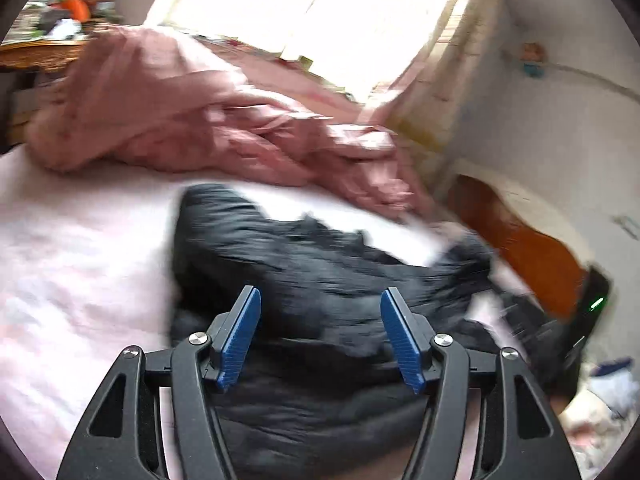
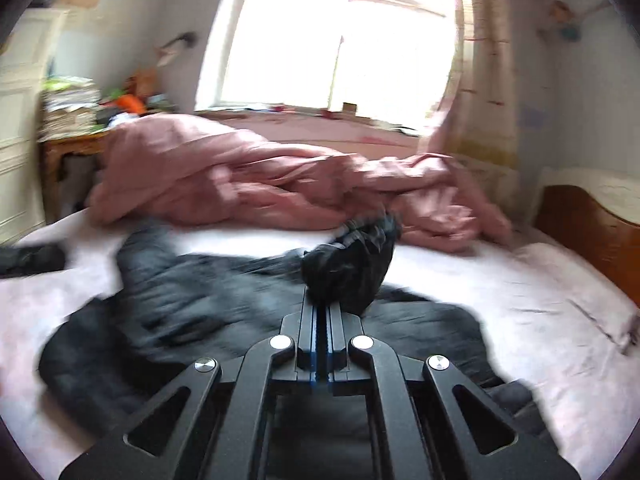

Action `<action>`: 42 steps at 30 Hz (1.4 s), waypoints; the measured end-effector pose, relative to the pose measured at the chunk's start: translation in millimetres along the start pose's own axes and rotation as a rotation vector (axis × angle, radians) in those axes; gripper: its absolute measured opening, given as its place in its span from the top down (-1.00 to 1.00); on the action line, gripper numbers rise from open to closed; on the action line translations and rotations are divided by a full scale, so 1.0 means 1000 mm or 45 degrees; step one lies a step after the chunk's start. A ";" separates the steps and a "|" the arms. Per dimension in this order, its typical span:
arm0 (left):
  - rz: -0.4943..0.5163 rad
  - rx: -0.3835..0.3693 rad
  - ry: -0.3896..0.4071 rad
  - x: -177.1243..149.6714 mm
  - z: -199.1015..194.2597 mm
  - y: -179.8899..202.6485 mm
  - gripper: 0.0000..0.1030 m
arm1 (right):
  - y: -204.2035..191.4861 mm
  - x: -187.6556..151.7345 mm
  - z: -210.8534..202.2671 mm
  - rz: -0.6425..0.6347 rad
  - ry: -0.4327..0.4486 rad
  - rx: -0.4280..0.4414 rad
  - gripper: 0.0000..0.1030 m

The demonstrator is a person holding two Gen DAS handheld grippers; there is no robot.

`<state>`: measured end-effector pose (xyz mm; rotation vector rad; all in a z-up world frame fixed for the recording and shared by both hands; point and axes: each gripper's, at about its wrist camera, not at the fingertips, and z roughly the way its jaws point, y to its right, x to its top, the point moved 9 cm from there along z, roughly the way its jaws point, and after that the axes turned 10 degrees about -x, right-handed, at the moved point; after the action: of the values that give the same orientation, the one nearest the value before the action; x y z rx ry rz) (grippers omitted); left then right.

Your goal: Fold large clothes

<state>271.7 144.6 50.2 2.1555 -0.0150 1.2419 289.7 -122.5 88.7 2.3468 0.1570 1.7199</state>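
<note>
A large dark padded jacket [image 1: 320,264] lies spread on the pale pink bed sheet [image 1: 72,272]. My left gripper [image 1: 320,300] is open and empty, its blue pads [image 1: 242,336] apart just above the jacket's middle. In the right wrist view the jacket [image 2: 180,312] spreads across the sheet [image 2: 540,340]. My right gripper [image 2: 322,300] is shut on a bunched fold of the jacket [image 2: 352,264] and holds it lifted above the rest. Both views are blurred by motion.
A crumpled pink duvet [image 1: 192,120] [image 2: 260,176] lies across the far side of the bed. A wooden headboard [image 2: 592,228] stands at the right, a cluttered wooden table [image 2: 76,140] at the left. A bright window [image 2: 336,52] and a curtain [image 2: 480,64] are behind.
</note>
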 end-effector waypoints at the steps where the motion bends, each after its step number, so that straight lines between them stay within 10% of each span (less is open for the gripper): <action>1: -0.026 0.058 0.002 0.001 0.002 -0.013 -0.18 | 0.014 0.005 0.008 0.000 0.005 -0.038 0.94; 4: -0.094 0.143 -0.016 -0.001 0.010 -0.043 -0.18 | 0.074 0.029 0.043 -0.051 0.022 -0.241 0.95; 10: -0.004 0.487 0.005 -0.001 0.029 -0.086 -0.16 | 0.131 0.031 0.095 -0.026 -0.055 -0.282 0.94; 17: -0.004 0.484 -0.142 -0.024 0.062 -0.092 -0.16 | 0.141 -0.041 0.151 -0.136 -0.329 -0.293 0.85; 22: 0.082 0.485 -0.163 -0.027 0.069 -0.077 -0.16 | 0.162 -0.060 0.144 -0.046 -0.360 -0.344 -0.17; 33: 0.026 0.397 -0.186 -0.032 0.038 -0.053 -0.56 | 0.210 -0.075 0.079 0.186 -0.397 -0.122 -0.36; 42: 0.004 0.464 -0.181 -0.036 0.050 -0.072 -0.54 | 0.165 -0.072 0.116 0.085 -0.480 -0.046 -0.29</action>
<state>312.7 164.5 -32.0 2.5535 0.1593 1.1608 370.2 -312.0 28.9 2.6203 -0.0171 1.2605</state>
